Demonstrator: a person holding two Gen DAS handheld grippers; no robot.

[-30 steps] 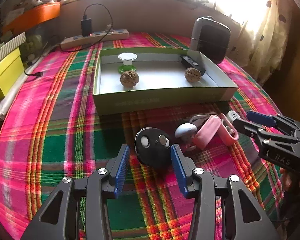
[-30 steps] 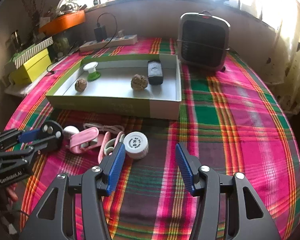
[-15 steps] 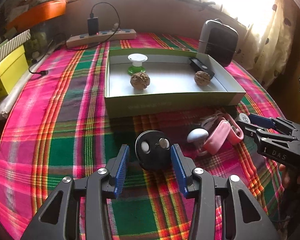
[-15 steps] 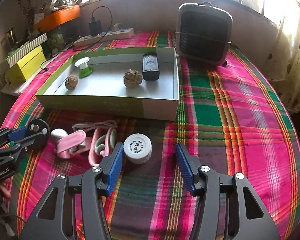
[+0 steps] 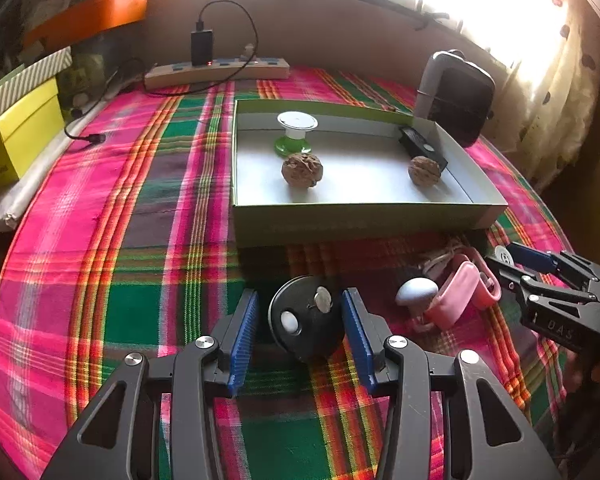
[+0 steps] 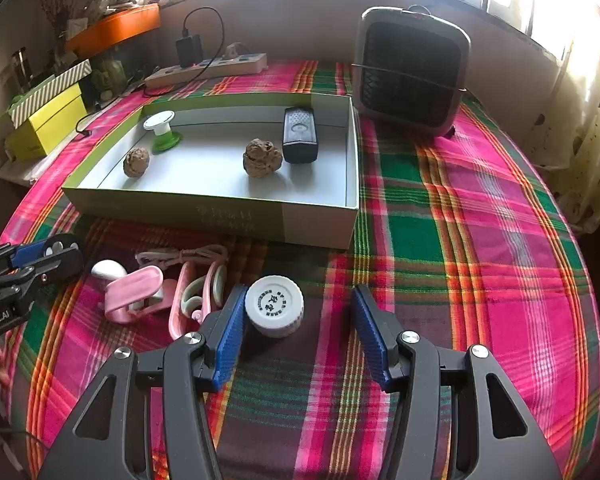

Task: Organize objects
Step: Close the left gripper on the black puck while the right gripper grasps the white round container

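The black round remote [image 5: 306, 318] sits on the near cloth between your left gripper [image 5: 300, 330] pads, jaws open, right pad close. Your right gripper [image 6: 296, 330] stands wide around the white cap [image 6: 275, 306], nearer its left pad.

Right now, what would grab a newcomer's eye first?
The loud pink-green plaid cloth, then the shallow box at its middle holding two walnuts, a spool and a black remote. Up front, the left gripper straddles a black disc and the right gripper a white cap.
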